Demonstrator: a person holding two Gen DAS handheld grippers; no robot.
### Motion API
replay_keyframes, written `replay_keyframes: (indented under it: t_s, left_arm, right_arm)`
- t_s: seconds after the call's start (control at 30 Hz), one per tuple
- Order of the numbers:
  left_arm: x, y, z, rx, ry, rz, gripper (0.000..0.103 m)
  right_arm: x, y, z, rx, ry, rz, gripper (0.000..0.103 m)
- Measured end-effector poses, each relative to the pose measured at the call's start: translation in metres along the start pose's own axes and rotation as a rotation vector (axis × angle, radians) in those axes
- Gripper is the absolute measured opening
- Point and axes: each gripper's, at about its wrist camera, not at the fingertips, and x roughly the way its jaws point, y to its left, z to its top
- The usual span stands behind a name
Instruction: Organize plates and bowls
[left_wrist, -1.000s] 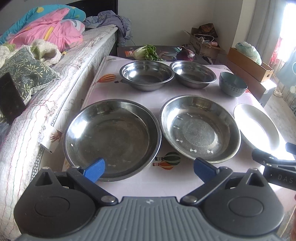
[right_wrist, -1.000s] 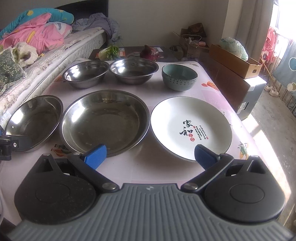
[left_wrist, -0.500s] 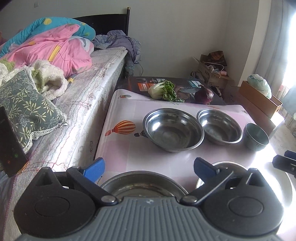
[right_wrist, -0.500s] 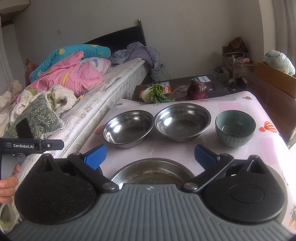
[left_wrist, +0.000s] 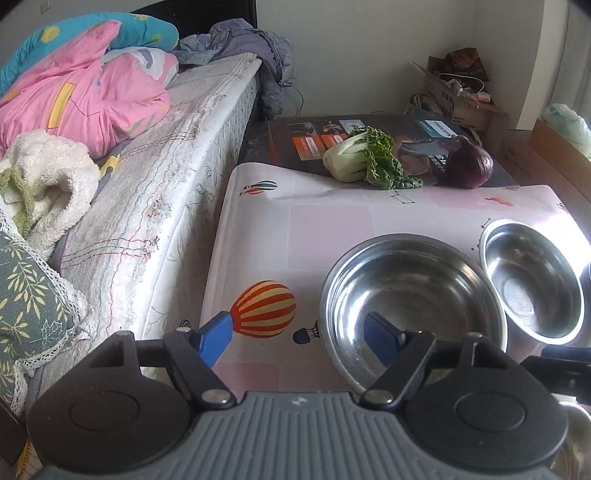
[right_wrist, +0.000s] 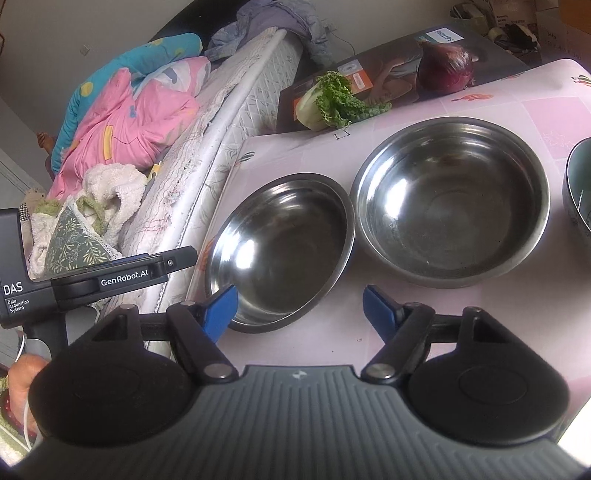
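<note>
Closing but unclenched, both tongs (left_wrist: 299, 338) (right_wrist: 300, 302) overhang the balloon-print tablecloth (left_wrist: 332, 221) (bed (left_wrist: 155, 177) alongside).

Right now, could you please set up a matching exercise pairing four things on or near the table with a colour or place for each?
Things:
1. Steel bowls
2. Onion
3. Cabbage
4. Ceramic bowl

Descriptions:
A. Purple, on the printed box beyond the table
B. Green leaves and a white stem, at the table's far edge
C. Blue-green, cut off at the right edge of the right wrist view
D. Shiny and empty, side by side on the pink cloth

Pairs: 1-D, 2-A, 3-B, 4-C
</note>
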Motion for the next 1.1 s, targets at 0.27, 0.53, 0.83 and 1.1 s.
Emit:
replay_keyframes:
  t_s: [0.27, 0.53, 0.83, 1.1]
  left_arm:
    - [0.04, -0.01, 0.016, 0.018, 0.095, -0.042, 0.058]
    - [0.054, -0.003, 0.018, -0.031, 0.164, -0.061, 0.014]
    - [0.037, 0.006, 0.011, -0.049, 0.162, -0.044, 0.013]
    - [0.007, 0.002, 0.01, -0.021, 0.128, -0.038, 0.013]
  right_arm:
    - [0.028, -0.014, 0.003, 0.081, 0.06, 0.012, 0.044]
    - [0.036, -0.02, 0.005, 0.11, 0.065, 0.049, 0.02]
    - [0.032, -0.01, 0.0, 0.089, 0.077, 0.069, 0.018]
    - [0.008, -0.001, -0.003, 0.07, 0.051, 0.084, 0.018]
